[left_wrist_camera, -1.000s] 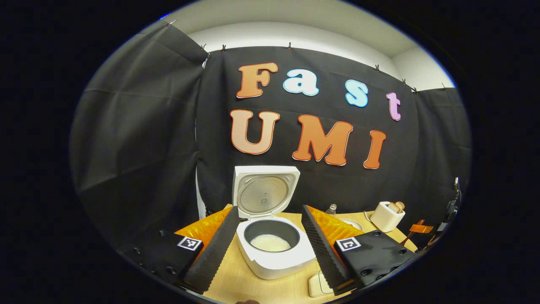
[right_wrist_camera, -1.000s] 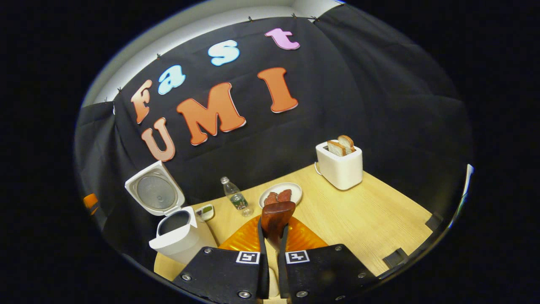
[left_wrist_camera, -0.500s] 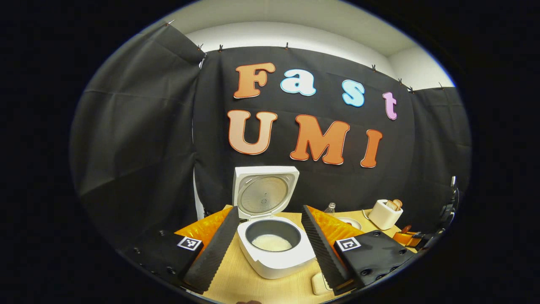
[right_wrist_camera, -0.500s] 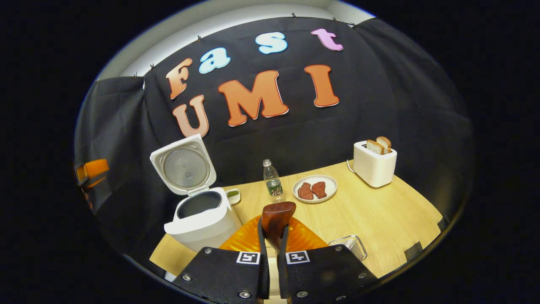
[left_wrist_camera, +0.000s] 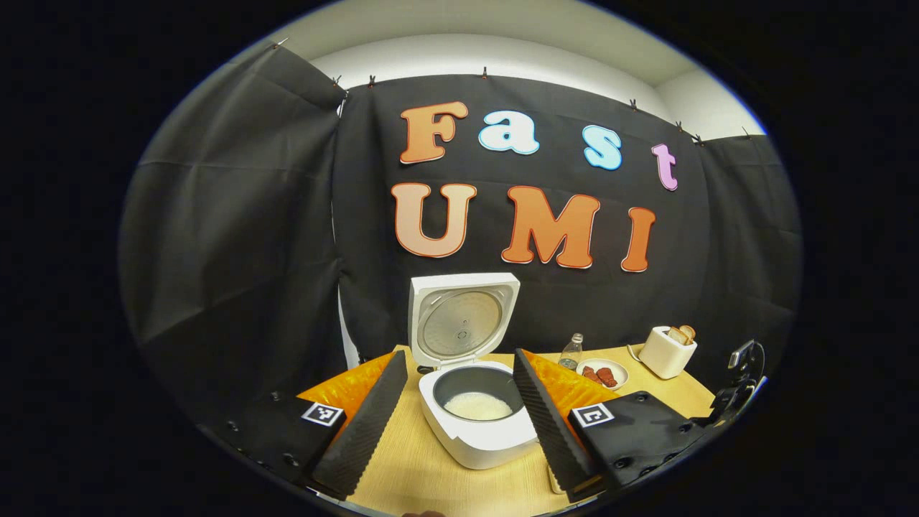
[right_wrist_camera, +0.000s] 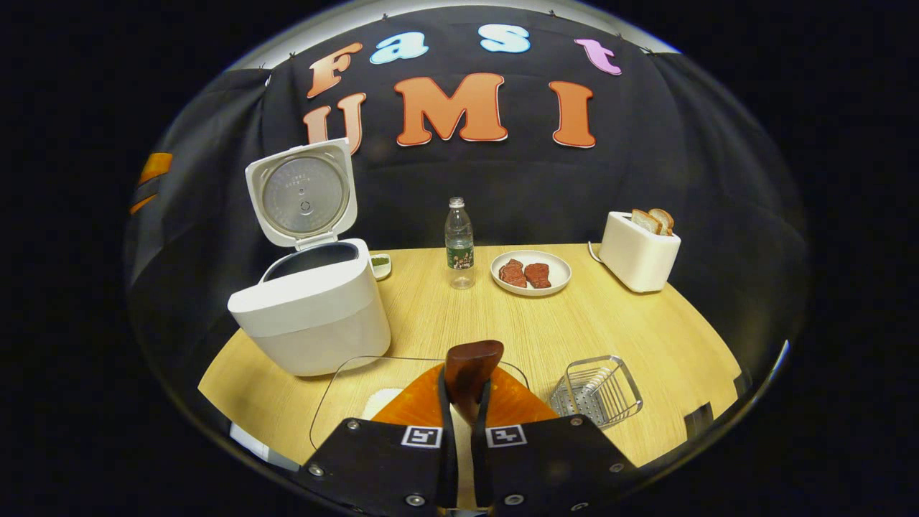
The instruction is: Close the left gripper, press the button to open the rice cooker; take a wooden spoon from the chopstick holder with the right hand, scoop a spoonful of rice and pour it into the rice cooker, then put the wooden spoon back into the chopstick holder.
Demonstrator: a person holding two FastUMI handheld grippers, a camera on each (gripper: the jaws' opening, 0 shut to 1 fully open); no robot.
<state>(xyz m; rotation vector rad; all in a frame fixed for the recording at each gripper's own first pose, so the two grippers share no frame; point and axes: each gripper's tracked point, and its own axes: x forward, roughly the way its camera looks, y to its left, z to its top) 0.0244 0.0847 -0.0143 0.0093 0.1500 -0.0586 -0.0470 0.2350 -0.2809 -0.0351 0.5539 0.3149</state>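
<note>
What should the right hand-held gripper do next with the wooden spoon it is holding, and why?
Probably carry it right and down toward the wire-mesh chopstick holder. The right hand-held gripper is shut on the dark wooden spoon, the white rice cooker stands open, and in the left gripper view its pot already holds rice, so returning the spoon looks like what remains.

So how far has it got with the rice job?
The rice cooker already stands with its lid up, and rice lies in its pot. The right gripper is shut on the wooden spoon, above the table near the wire chopstick holder. What seems left is slotting the spoon back into that holder. The left gripper is open, facing the cooker.
</note>
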